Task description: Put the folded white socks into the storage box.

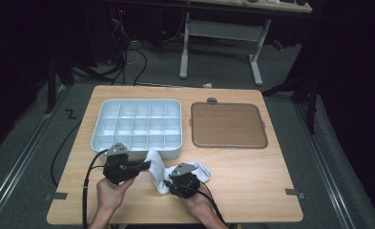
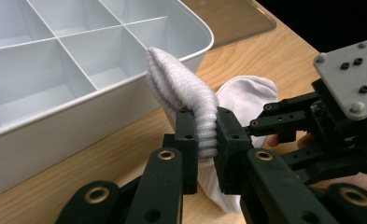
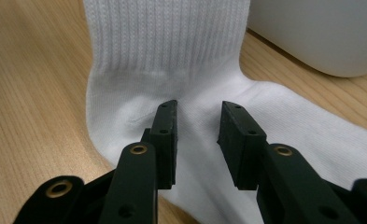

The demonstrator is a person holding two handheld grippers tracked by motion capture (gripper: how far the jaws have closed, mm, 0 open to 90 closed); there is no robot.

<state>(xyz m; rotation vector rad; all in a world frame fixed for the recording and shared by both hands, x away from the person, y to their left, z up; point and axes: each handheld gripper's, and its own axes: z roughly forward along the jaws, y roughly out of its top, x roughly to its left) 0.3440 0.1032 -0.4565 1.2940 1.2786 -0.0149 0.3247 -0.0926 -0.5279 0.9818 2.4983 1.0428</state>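
Sock (image 1: 156,167) at lower centre of the surface (image 1: 252,181), just below the divided tray (image 1: 136,125).
Its ribbed cuff is pinched in the left tongs (image 2: 205,135); the right tongs (image 3: 197,135) hover spread directly over its heel, foot running right.

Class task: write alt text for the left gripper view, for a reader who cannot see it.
The left gripper pinches the ribbed cuff of a white sock, lifting it above a wooden table. A white compartment tray sits to the left, and the right gripper shows at the right, by the sock's lower part.
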